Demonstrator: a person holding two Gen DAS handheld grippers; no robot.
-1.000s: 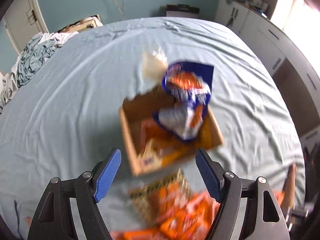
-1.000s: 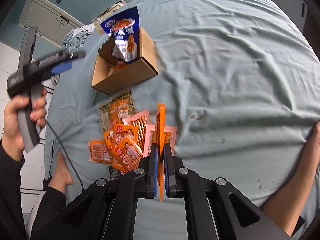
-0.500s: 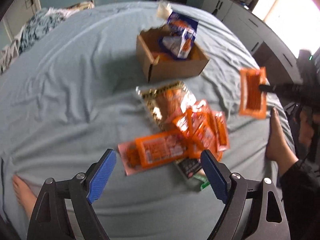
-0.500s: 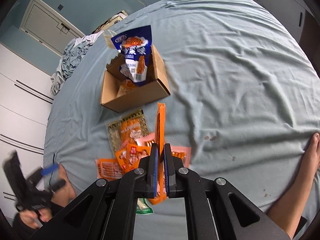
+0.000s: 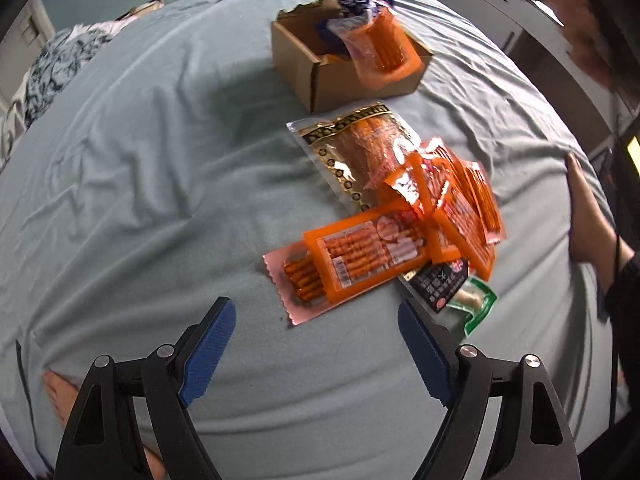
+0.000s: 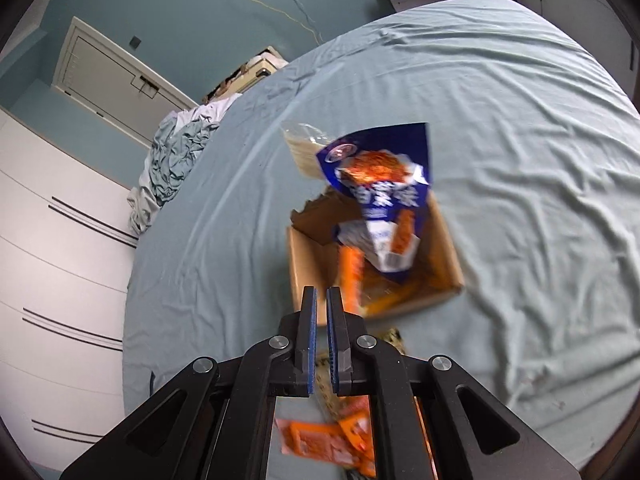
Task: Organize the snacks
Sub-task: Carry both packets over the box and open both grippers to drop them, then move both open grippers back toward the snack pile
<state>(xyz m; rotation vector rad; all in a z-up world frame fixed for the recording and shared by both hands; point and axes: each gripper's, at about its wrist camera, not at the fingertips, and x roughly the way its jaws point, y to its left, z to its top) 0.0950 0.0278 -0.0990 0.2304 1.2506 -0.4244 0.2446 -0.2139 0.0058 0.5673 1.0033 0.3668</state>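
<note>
A cardboard box [image 5: 320,80] [image 6: 444,256] sits on the blue bedsheet and holds a tall blue snack bag [image 6: 380,184] and orange packets. A blurred orange packet [image 5: 384,56] [image 6: 350,268] is at the box, just past my right gripper [image 6: 320,300], whose jaws stand slightly apart with nothing between them. A pile of orange snack packets [image 5: 400,236] lies nearer, with a gold-edged packet [image 5: 356,148] and a pink packet [image 5: 292,284]. My left gripper [image 5: 316,344] is open and empty, just short of the pile.
A black packet [image 5: 440,280] and a green one [image 5: 476,304] lie at the pile's near edge. Crumpled bedding [image 6: 176,160] lies at the bed's far left, white drawers [image 6: 52,280] beside it. A bare foot [image 5: 588,216] rests on the bed's right edge.
My right gripper carried the orange packet up to the box and let it go; its jaws parted slightly. My left gripper drew back from the box and came down toward the pile.
</note>
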